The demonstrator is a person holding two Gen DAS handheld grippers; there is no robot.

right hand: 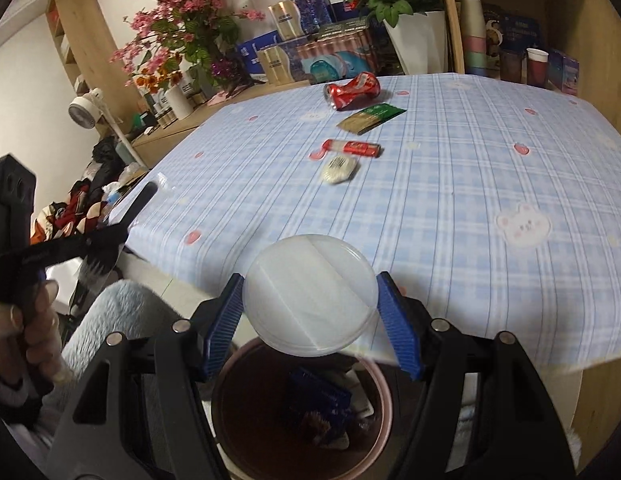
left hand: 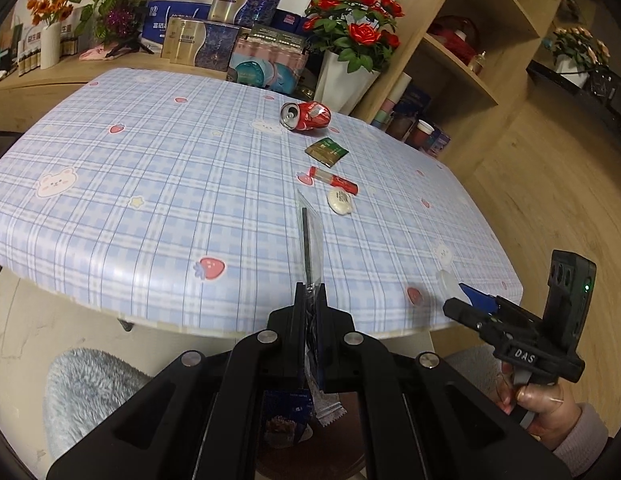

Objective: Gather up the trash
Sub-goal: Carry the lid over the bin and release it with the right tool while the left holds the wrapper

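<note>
My left gripper (left hand: pixel 310 292) is shut on a clear plastic wrapper (left hand: pixel 310 236) that sticks up over the table's front edge. My right gripper (right hand: pixel 310 308) is shut on a round translucent plastic lid (right hand: pixel 310 294), held above a brown trash bin (right hand: pixel 298 412) that holds a blue packet (right hand: pixel 318 404). On the table lie a crushed red can (left hand: pixel 306 116), a green sachet (left hand: pixel 326 151), a red tube wrapper (left hand: pixel 334 179) and a white oval packet (left hand: pixel 339 201). The right gripper also shows in the left wrist view (left hand: pixel 458 292).
The table with a blue plaid cloth (left hand: pixel 150 184) has shelves, boxes and a white vase of red roses (left hand: pixel 346 76) behind it. A grey fluffy stool (left hand: pixel 86 388) stands beside the bin. A wooden shelf unit (left hand: pixel 470 52) is at the right.
</note>
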